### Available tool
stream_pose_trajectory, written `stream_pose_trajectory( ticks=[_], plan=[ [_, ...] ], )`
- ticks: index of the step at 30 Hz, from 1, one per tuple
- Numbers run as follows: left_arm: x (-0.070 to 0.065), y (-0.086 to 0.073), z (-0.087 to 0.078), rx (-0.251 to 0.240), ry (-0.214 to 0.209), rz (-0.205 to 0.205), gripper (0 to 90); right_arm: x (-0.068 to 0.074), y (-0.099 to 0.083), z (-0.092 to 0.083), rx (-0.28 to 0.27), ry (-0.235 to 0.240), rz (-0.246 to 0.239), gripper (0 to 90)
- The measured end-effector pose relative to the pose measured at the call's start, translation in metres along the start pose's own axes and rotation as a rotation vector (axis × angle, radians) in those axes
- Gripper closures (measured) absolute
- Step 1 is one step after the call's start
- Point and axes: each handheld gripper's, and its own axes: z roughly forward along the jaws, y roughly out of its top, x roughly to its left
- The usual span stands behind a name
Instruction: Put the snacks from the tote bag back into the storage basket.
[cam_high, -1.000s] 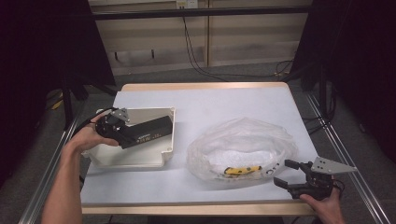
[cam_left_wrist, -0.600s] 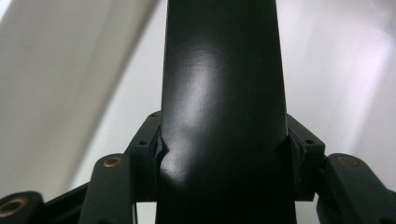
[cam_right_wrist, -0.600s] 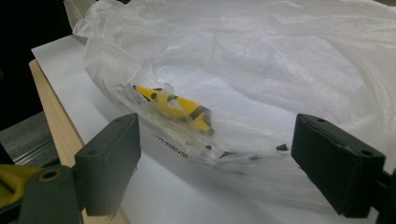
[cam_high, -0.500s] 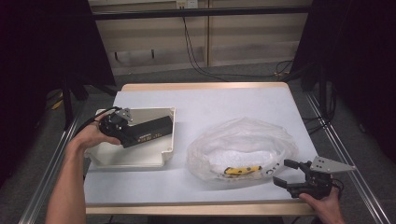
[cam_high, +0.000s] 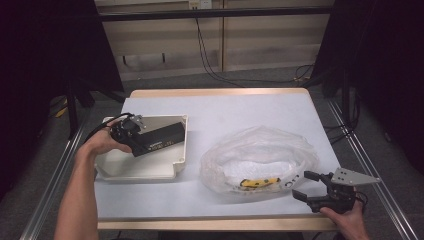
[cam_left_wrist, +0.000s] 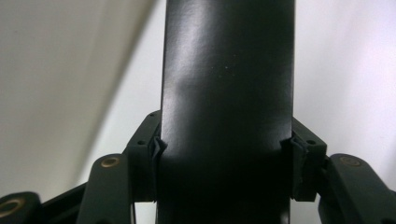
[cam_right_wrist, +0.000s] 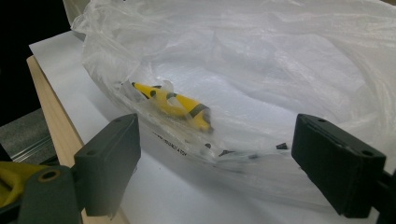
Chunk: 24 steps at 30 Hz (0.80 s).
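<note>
Plastic film, thin and crinkled, heaps up in my right gripper view as a clear bag (cam_right_wrist: 261, 74) with a yellow, black-striped piece (cam_right_wrist: 175, 105) lying inside it. The high view adds that this bag (cam_high: 260, 157) sits at about 4 o'clock on the pale tabletop (cam_high: 225, 107), and that a shallow cream tray (cam_high: 145, 170) with rounded corners lies well apart from it at 9 o'clock.

My left gripper view sees close up what the high view shows small: a smooth, glossy black box (cam_left_wrist: 229, 107), long and flat-sided, running straight out at 12 o'clock. My left tongs (cam_left_wrist: 229, 156) are clamped on its two sides, the pads pressed in against it. From above, the box (cam_high: 160, 139) hangs over the tray, with my left tongs (cam_high: 131, 135) at its 9 o'clock end.

My right tongs (cam_right_wrist: 231, 161) stand wide apart, holding nothing, just short of the bag's near edge; from above they (cam_high: 306, 185) sit at the bag's 4 o'clock.
</note>
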Motion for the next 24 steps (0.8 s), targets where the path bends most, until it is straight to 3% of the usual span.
stream_pose_trajectory(
  ticks=[8, 11, 16, 21, 24],
  plan=[
    [0.0060, 0.0020, 0.0037, 0.004, 0.022, -0.055, 38.2, 0.0004, -0.0004, -0.0002, 0.003, -0.003, -0.001, 14.9],
    [0.0066, 0.0023, 0.0054, -0.003, 0.028, -0.095, 36.2, 0.0004, -0.0004, 0.0000, 0.004, -0.004, 0.001, 14.8],
    [0.0066, 0.0023, 0.0059, -0.006, 0.034, -0.096, 35.0, 0.0006, -0.0004, 0.0001, 0.002, -0.001, 0.000, 14.9],
    [0.0052, 0.0019, 0.0052, -0.029, 0.034, -0.124, 32.3, 0.0002, 0.0001, 0.0009, 0.002, 0.002, 0.003, 14.8],
    [0.0035, 0.0010, 0.0018, -0.066, 0.040, -0.155, 25.7, 0.0003, 0.0002, 0.0011, 0.003, 0.005, 0.001, 14.8]
  ],
)
